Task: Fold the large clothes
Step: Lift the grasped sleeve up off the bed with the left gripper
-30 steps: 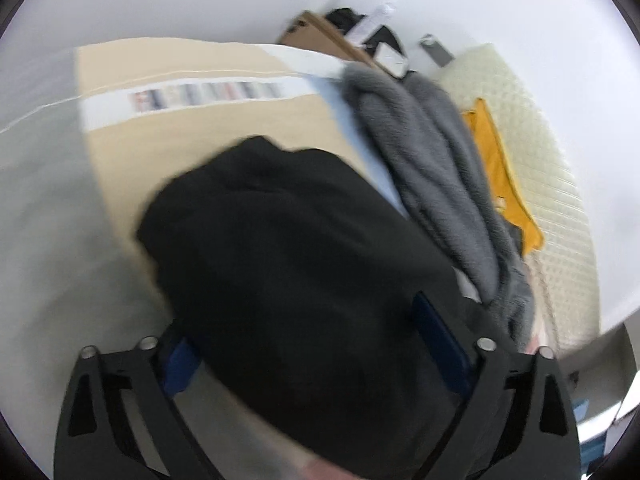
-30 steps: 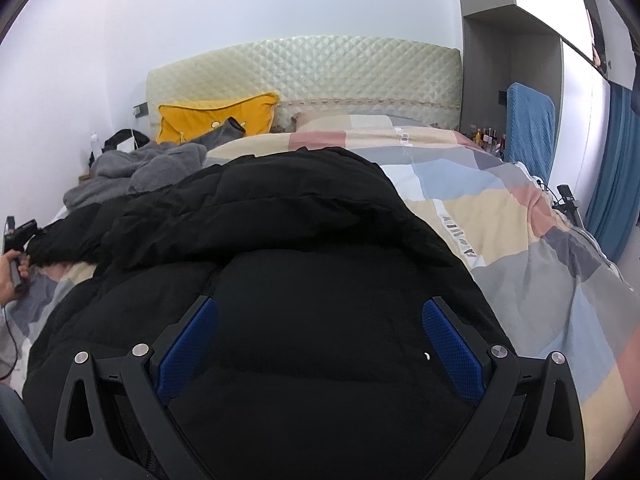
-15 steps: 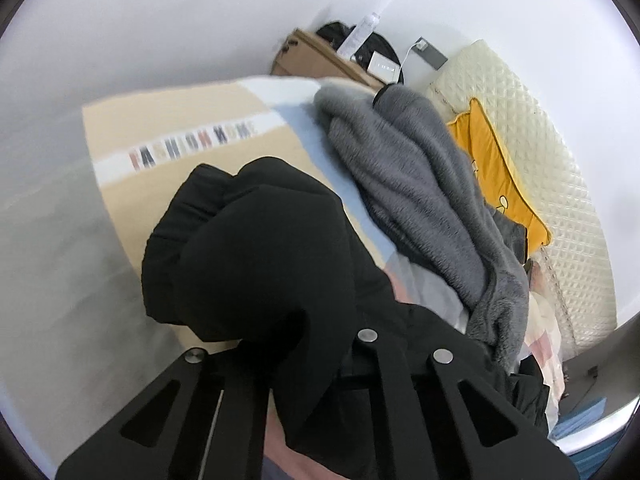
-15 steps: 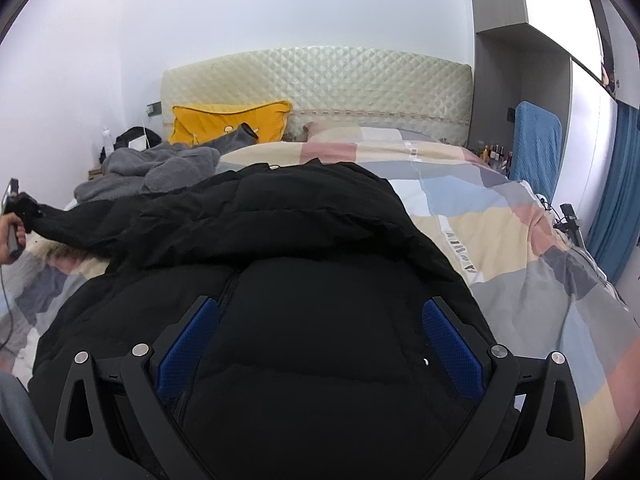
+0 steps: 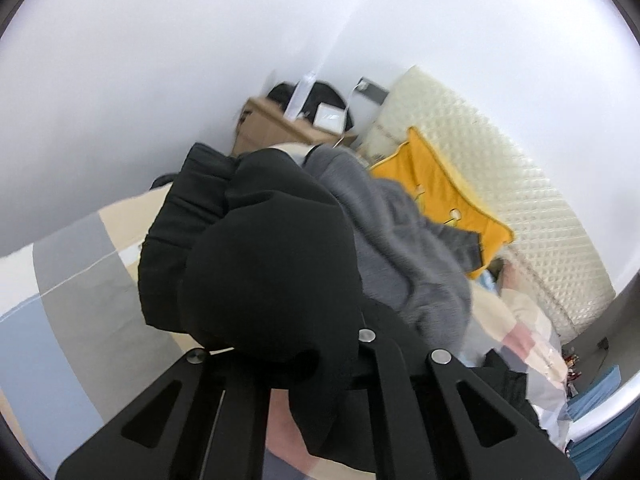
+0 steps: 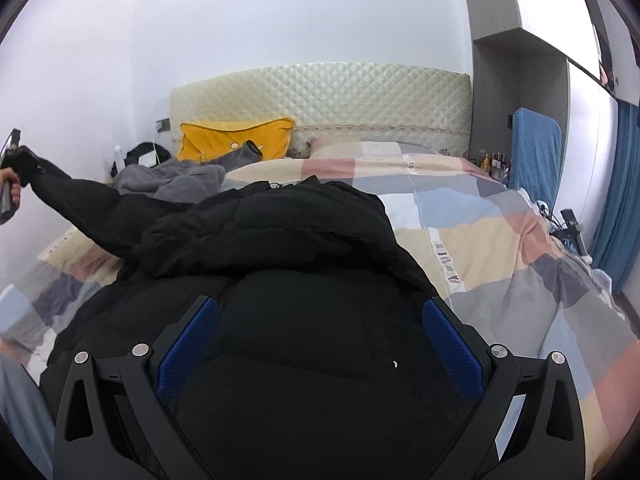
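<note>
A large black puffer jacket (image 6: pixel 288 264) lies spread on the bed. Its left sleeve (image 6: pixel 80 204) is pulled up and out to the left. My left gripper (image 5: pixel 280 356) is shut on the sleeve's cuff end (image 5: pixel 256 248), which bunches over the fingers and hides them; it shows at the far left of the right wrist view (image 6: pixel 12 160). My right gripper (image 6: pixel 316 324) is open with blue pads (image 6: pixel 188 336) wide apart, resting low over the jacket's body.
A patchwork duvet (image 6: pixel 500 248) covers the bed. A grey fleece garment (image 5: pixel 400 240) and a yellow pillow (image 6: pixel 236 140) lie near the quilted headboard (image 6: pixel 320 96). A wooden nightstand (image 5: pixel 272 124) stands by the wall. A blue chair (image 6: pixel 534 148) is at the right.
My left gripper shut on the sleeve cuff and lifted it up and away from the bed to the left, stretching the sleeve out. The right gripper stayed open over the jacket.
</note>
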`<state>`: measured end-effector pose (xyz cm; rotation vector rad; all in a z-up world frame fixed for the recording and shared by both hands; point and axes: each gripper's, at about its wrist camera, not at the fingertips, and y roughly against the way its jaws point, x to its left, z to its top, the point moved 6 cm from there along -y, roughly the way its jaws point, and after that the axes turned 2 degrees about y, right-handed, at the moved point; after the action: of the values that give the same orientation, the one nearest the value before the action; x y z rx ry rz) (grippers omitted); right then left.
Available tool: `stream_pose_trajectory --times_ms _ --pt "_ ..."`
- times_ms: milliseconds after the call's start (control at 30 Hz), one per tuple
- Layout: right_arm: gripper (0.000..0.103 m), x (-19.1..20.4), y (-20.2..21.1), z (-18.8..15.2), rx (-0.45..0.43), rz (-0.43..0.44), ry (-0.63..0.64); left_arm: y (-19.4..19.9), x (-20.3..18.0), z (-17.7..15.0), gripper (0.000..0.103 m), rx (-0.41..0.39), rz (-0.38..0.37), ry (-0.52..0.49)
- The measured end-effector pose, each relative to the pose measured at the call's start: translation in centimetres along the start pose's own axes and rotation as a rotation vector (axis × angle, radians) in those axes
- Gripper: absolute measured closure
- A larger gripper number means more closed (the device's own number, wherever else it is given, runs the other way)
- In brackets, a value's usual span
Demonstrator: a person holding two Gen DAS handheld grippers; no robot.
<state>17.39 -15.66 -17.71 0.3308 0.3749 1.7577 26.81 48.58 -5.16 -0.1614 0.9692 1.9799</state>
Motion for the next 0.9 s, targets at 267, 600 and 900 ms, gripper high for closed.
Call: stream_pose_trajectory --times_ms 267,600,900 --pt "0.001 -1.9 1.4 0.1 -0.048 0.005 0.000 4.7 -8.2 -0.3 0.097 -0.048 0.042 -0.110" --pt "0.001 -4.5 2.6 0.4 -0.082 0.038 -0.024 10.8 -19.8 -2.3 0.097 -0.100 -0.038 -0.230" --pt "0.001 -7.3 4.1 0.3 -0.114 0.059 -0.096 14.2 -29.8 -6.7 0.098 -0.119 -0.121 -0.383"
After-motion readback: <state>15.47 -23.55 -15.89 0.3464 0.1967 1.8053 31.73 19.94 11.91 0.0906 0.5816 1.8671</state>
